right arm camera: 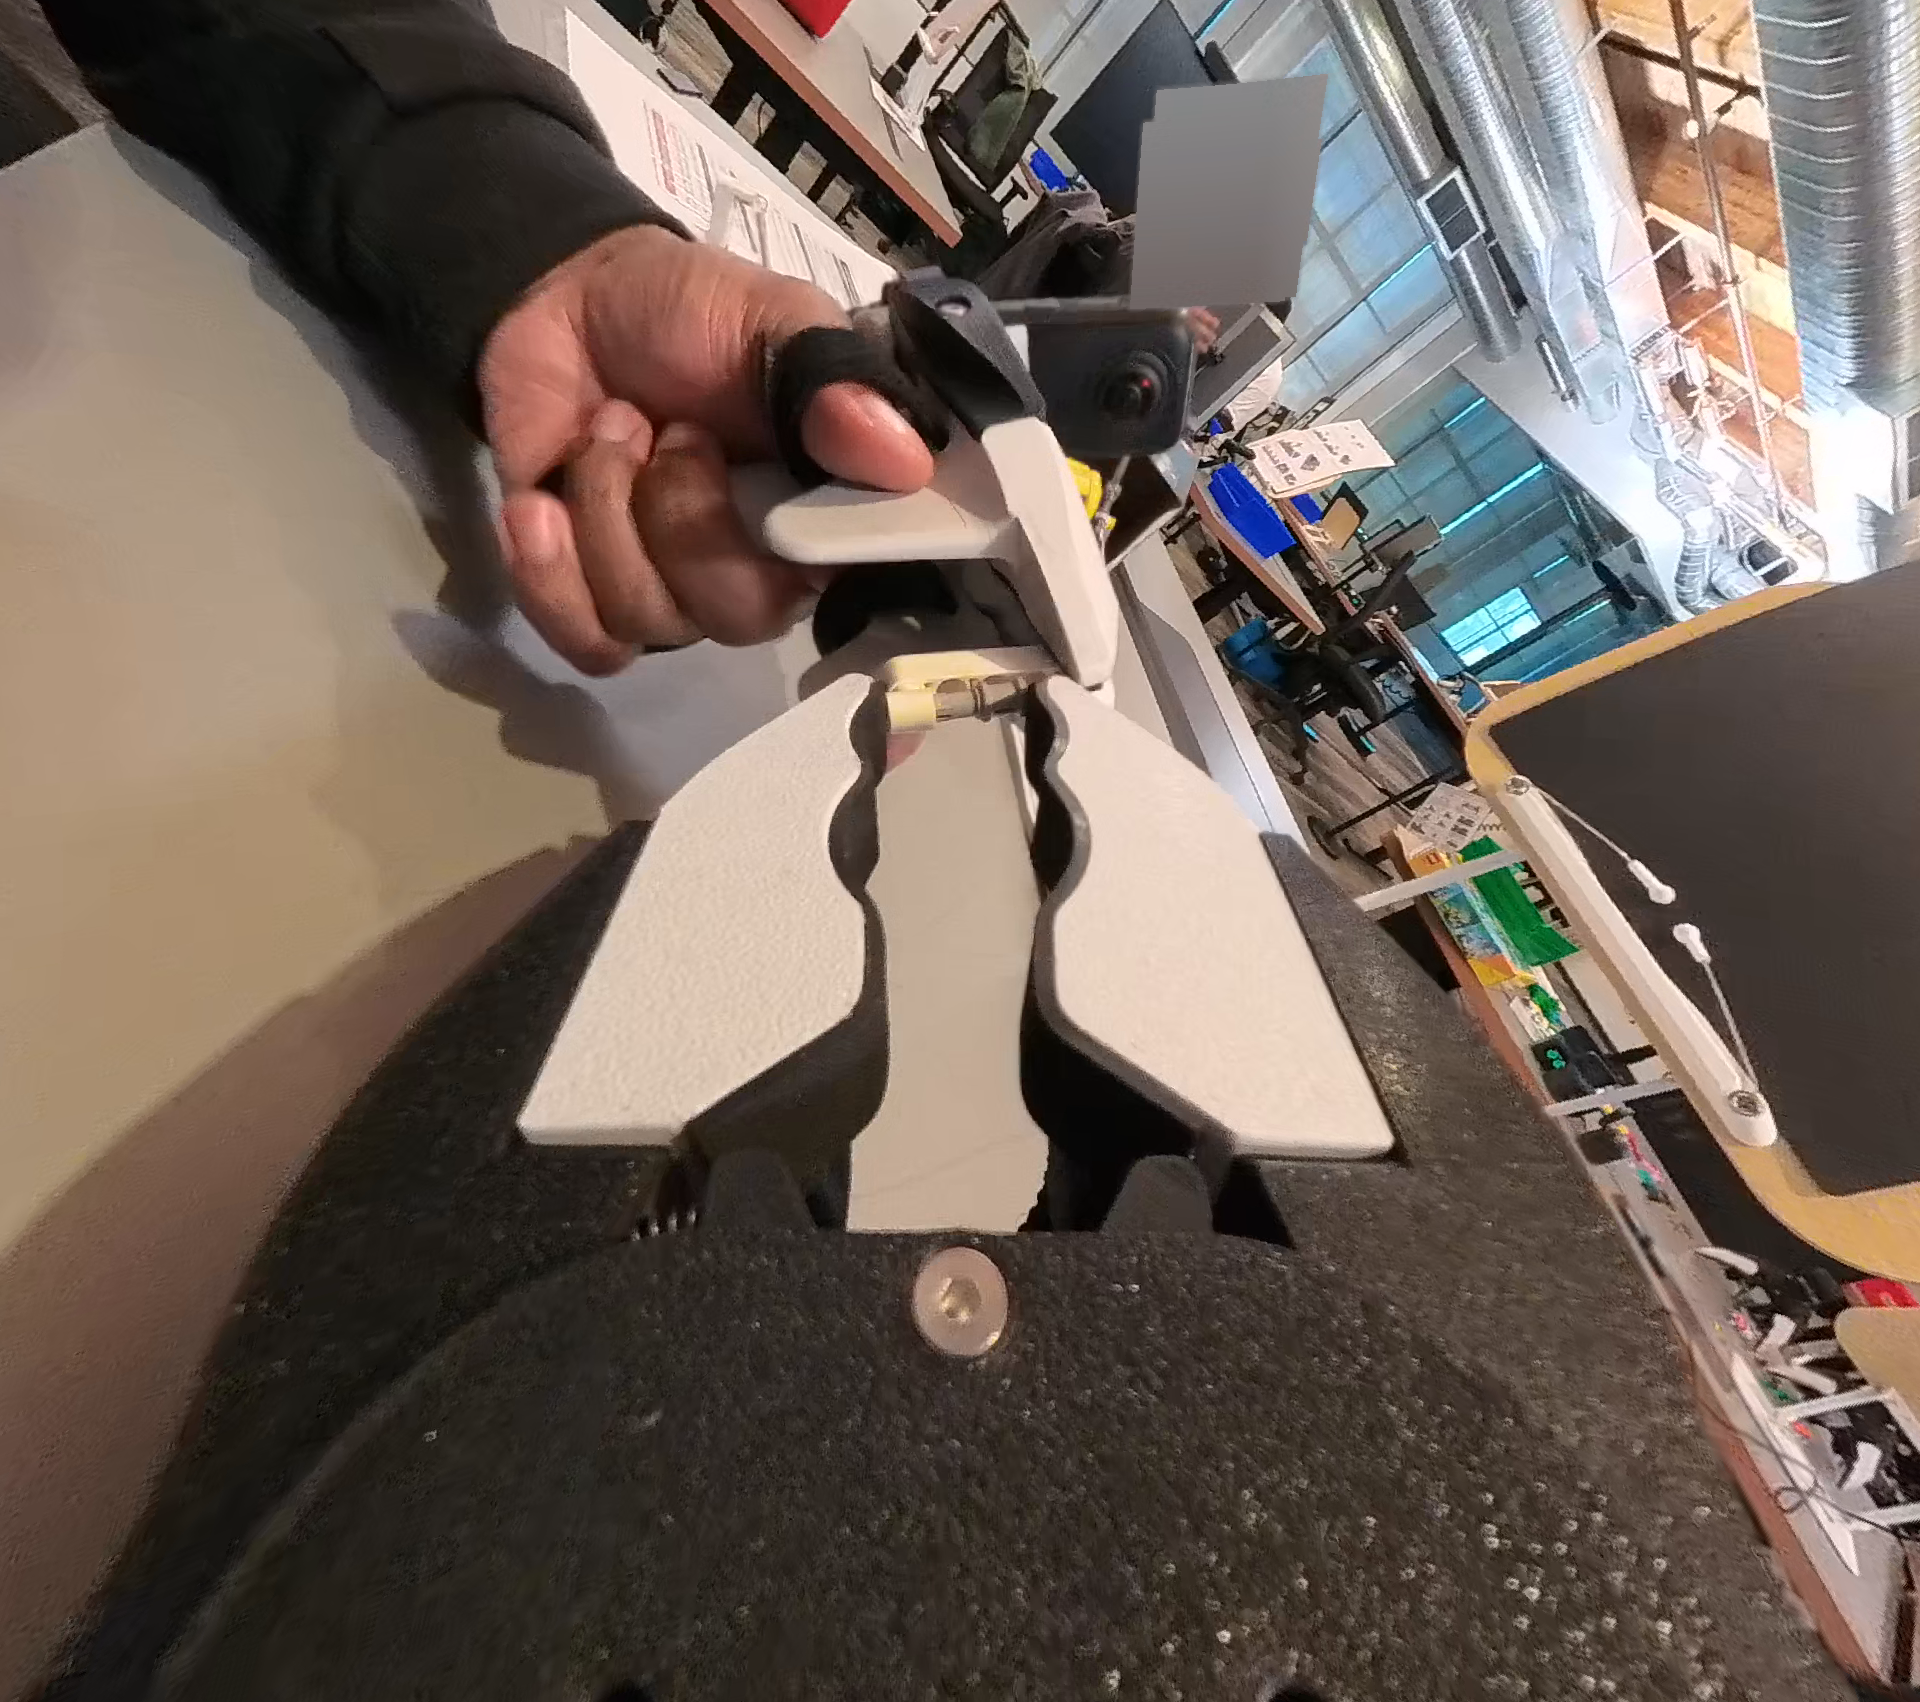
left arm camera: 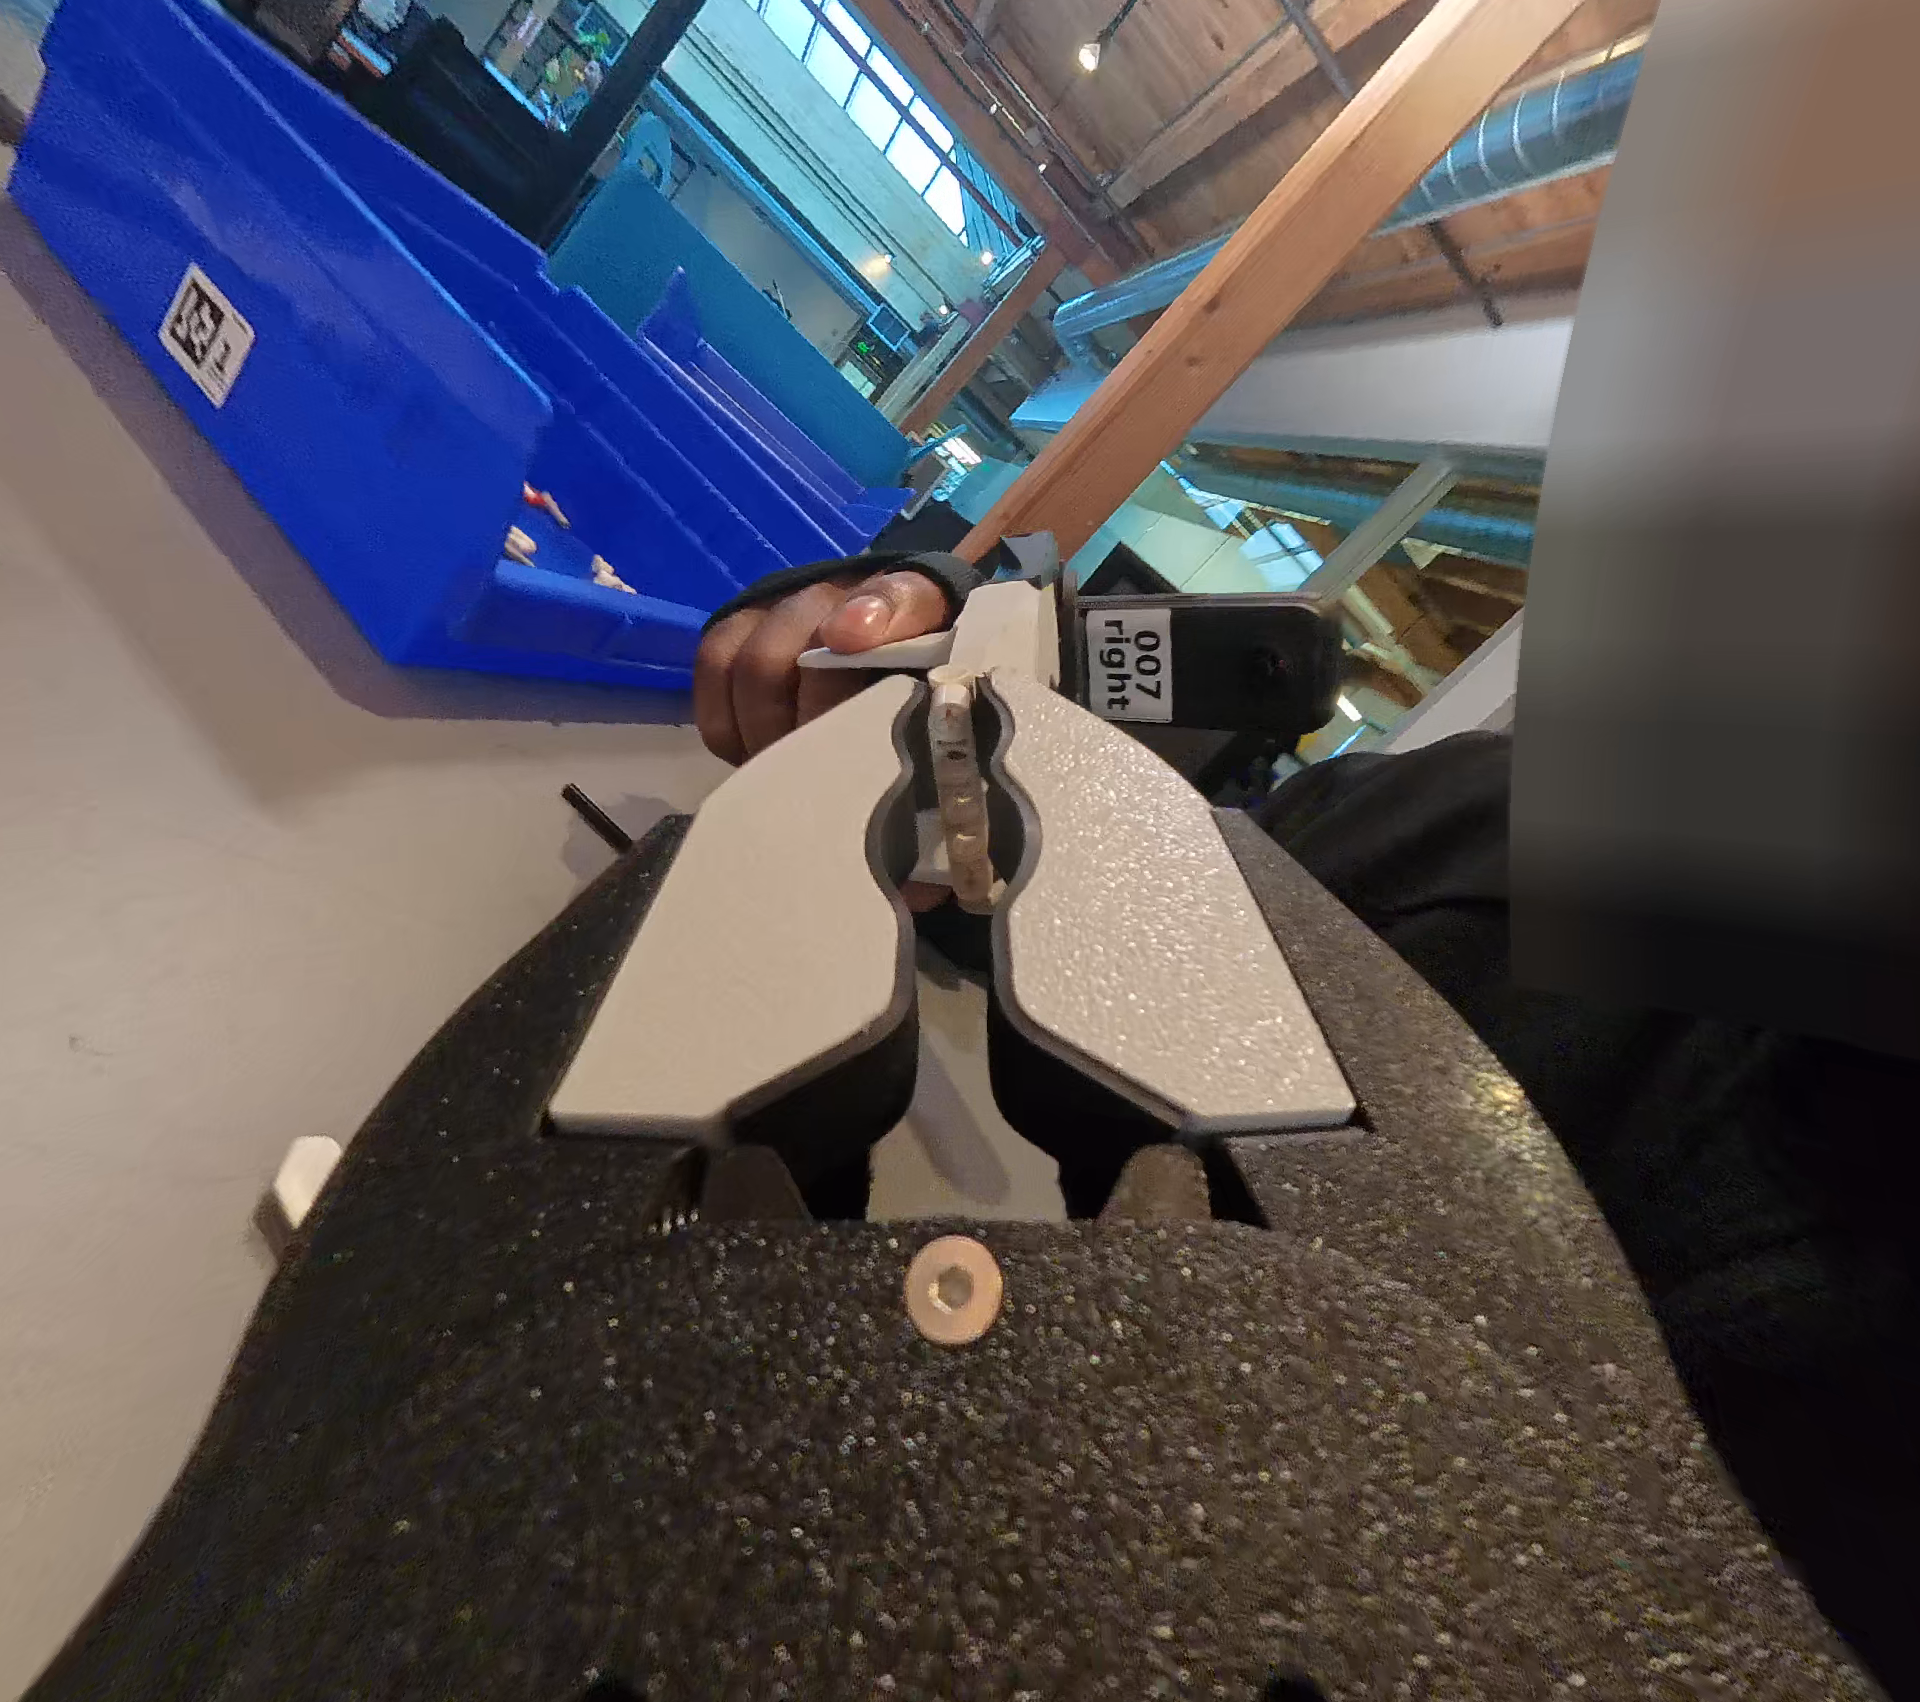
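Left wrist view: the left gripper (left arm camera: 951, 717) has its grey fingers (left arm camera: 790, 873) nearly together, clamped on a thin cream perforated beam (left arm camera: 961, 805) that runs lengthwise between the pads. Just past the tips, a hand (left arm camera: 800, 655) grips the other tool, whose black mount carries a white label (left arm camera: 1127, 665). On the pale table (left arm camera: 156, 821) to the left sits a blue bin (left arm camera: 312, 322), small pale pieces (left arm camera: 520, 544) in one compartment.

Right wrist view: the right gripper (right arm camera: 956, 702) has its jaws partly apart, a cream-and-grey pin piece (right arm camera: 945, 702) lying crosswise between the fingertips (right arm camera: 821, 717); I can't tell whether the pads press it. Directly beyond, a dark-sleeved hand (right arm camera: 634, 468) holds the left tool and its camera (right arm camera: 1127, 395).
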{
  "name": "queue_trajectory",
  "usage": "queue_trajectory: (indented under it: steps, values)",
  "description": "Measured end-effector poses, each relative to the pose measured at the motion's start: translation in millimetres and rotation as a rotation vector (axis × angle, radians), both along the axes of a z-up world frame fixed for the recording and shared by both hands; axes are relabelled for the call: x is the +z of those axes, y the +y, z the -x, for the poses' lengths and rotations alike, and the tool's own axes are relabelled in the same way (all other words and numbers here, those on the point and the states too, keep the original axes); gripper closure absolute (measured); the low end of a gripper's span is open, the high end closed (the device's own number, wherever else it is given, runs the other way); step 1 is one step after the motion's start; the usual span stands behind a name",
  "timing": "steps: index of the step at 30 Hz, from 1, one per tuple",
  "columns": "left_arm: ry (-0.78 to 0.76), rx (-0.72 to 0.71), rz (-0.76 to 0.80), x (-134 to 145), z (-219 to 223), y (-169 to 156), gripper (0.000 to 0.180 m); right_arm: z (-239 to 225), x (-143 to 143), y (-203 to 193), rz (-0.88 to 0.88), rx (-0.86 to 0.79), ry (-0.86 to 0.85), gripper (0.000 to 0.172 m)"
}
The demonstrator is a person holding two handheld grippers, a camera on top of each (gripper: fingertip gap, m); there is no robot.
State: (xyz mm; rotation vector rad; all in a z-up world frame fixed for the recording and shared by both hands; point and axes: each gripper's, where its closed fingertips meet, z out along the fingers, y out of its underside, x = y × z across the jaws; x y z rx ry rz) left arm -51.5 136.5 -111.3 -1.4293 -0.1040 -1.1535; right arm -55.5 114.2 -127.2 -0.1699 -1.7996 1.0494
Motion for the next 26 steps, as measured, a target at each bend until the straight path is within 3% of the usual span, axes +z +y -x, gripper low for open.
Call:
queue_trajectory:
  steps: [4,11,22,26]
  values:
    - [0.062,0.025,-0.046,2.6,-2.8,-0.9,0.169,-1.0,3.3,-1.1,0.005,-0.003,0.017,0.146]
    - [0.004,0.015,0.003,-0.3,2.6,2.2,0.152,-1.3,8.5,-0.7,0.020,-0.019,0.050,0.146]
    - [-0.086,-0.113,0.051,-1.0,-5.0,-1.9,0.152,-2.1,15.7,1.6,0.088,-0.014,0.064,0.146]
    - [-0.106,-0.147,0.037,2.0,-7.1,-5.1,0.163,-1.9,15.2,1.2,0.086,-0.014,0.063,0.146]
